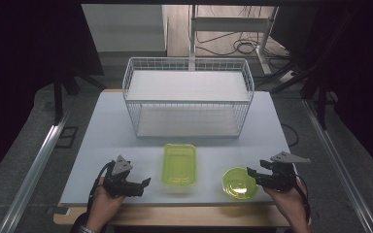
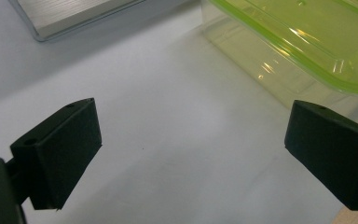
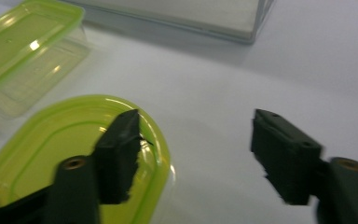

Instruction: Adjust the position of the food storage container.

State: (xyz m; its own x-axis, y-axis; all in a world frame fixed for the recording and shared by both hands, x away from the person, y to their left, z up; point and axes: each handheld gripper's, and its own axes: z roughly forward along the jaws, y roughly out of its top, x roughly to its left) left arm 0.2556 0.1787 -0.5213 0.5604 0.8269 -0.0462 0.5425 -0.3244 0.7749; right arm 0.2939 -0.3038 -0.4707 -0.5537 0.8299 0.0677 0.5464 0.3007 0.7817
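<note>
2 grippers beside 2 green-lidded containers.
Left gripper [image 1: 143,183] spread, empty, near the rectangular container [image 1: 179,165]; right gripper [image 1: 251,175] parted, one jaw over the round container [image 1: 239,183].

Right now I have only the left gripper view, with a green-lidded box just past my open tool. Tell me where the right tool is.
Observer: The right tool sits at the right edge of a round green-lidded container, near the table's front edge and to the right of your rectangular box.
Operator: Report its jaws.
Observer: They are open. In the right gripper view one jaw hangs over the round lid's rim and the other over bare table. I cannot tell whether the first jaw touches the lid.
</note>
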